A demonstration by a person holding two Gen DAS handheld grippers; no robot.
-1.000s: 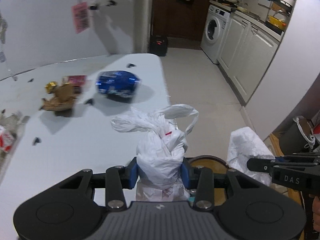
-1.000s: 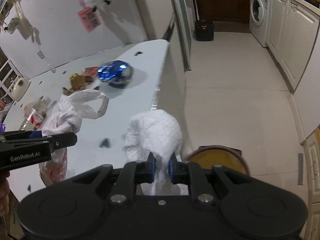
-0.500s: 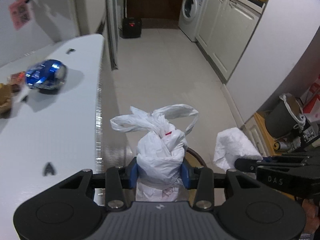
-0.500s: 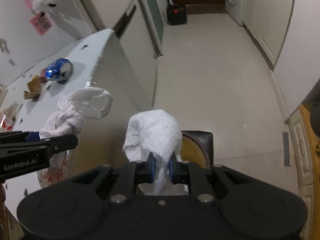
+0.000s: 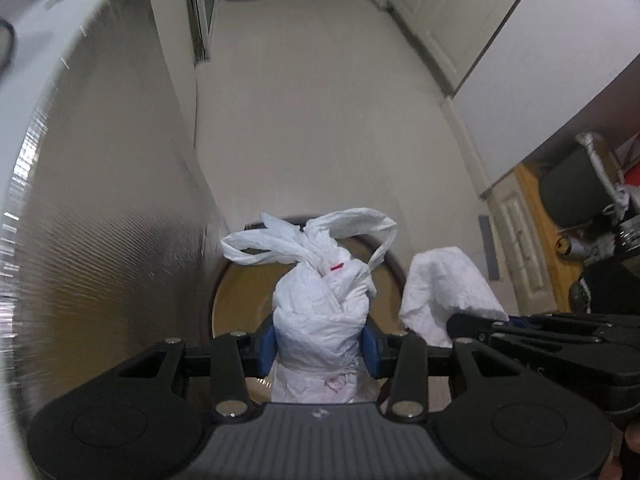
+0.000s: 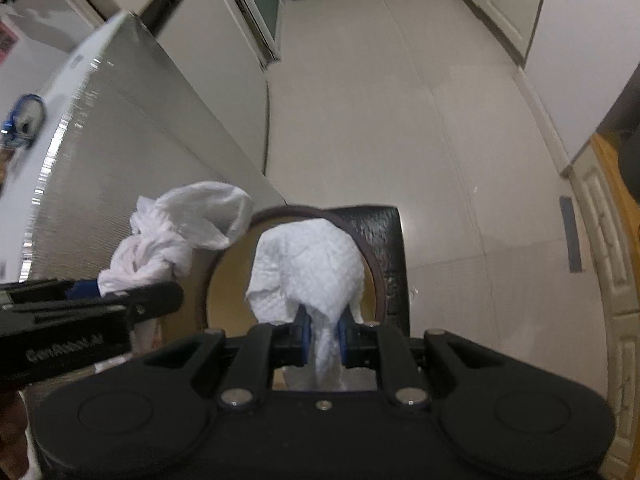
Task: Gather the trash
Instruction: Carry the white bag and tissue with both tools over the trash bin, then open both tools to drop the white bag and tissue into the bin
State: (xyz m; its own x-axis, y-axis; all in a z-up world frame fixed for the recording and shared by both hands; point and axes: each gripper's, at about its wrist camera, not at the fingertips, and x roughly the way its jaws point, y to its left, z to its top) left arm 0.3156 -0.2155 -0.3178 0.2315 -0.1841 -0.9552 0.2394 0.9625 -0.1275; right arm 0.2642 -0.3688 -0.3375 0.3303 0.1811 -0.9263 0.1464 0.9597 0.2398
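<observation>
My left gripper (image 5: 320, 346) is shut on a knotted white plastic bag (image 5: 324, 304) and holds it above a round bin with a tan inside (image 5: 244, 296) on the floor. My right gripper (image 6: 323, 330) is shut on a crumpled white paper towel (image 6: 308, 272), held over the same bin (image 6: 224, 280). In the right wrist view the plastic bag (image 6: 160, 248) and the left gripper's finger (image 6: 132, 300) are at the left. In the left wrist view the paper towel (image 5: 444, 284) is at the right.
The table's silvery side panel (image 5: 100, 200) stands right beside the bin on the left. A blue can (image 6: 24, 116) lies on the table top. A dark square base (image 6: 376, 240) sits under the bin. Pale floor (image 5: 320, 100) stretches ahead, with cabinets on the right.
Both grippers have swung off the table top and lowered over the floor bin, carrying the bag and the paper towel. The table top trash has slid out of view to the left.
</observation>
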